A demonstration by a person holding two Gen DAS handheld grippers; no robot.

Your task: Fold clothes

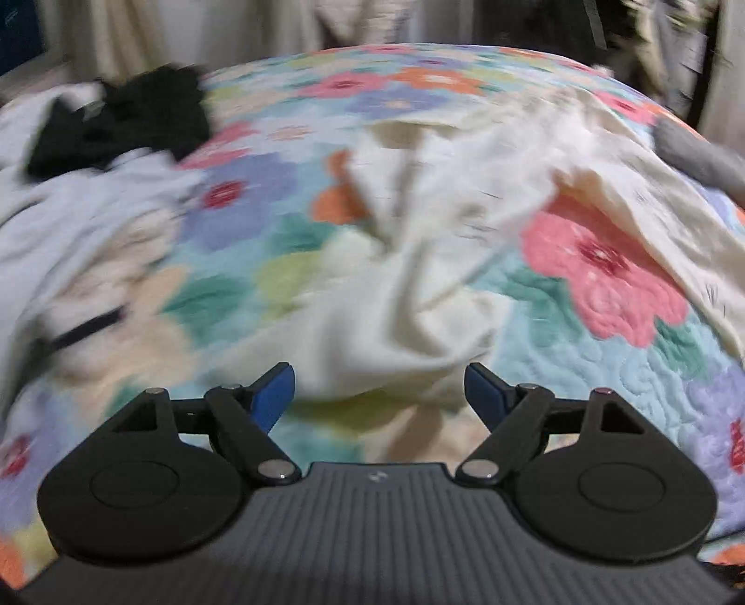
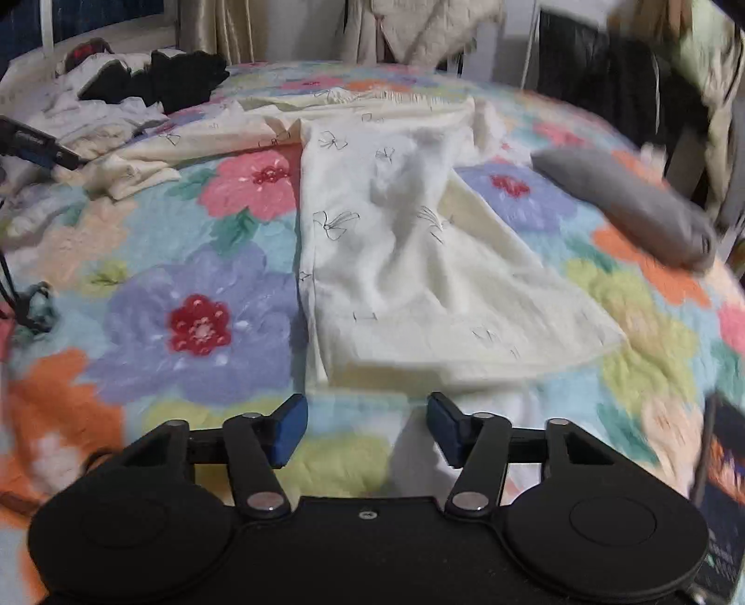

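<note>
A cream garment with small bow prints (image 2: 409, 260) lies spread on a flowered quilt (image 2: 200, 298), one leg running toward the right wrist camera and the other stretching off to the left. In the left wrist view the same cream garment (image 1: 409, 298) is bunched just ahead of my left gripper (image 1: 379, 395), which is open with the crumpled end lying just beyond its blue fingers (image 1: 274, 395). My right gripper (image 2: 368, 430) is open above the quilt, a little short of the garment's near hem. Nothing is held.
A heap of pale and black clothes (image 2: 139, 93) sits at the bed's far left, and in the left wrist view the clothes heap (image 1: 116, 125) is at the upper left. A folded grey item (image 2: 624, 200) lies at the right. Curtains and hanging clothes (image 2: 433, 32) stand behind the bed.
</note>
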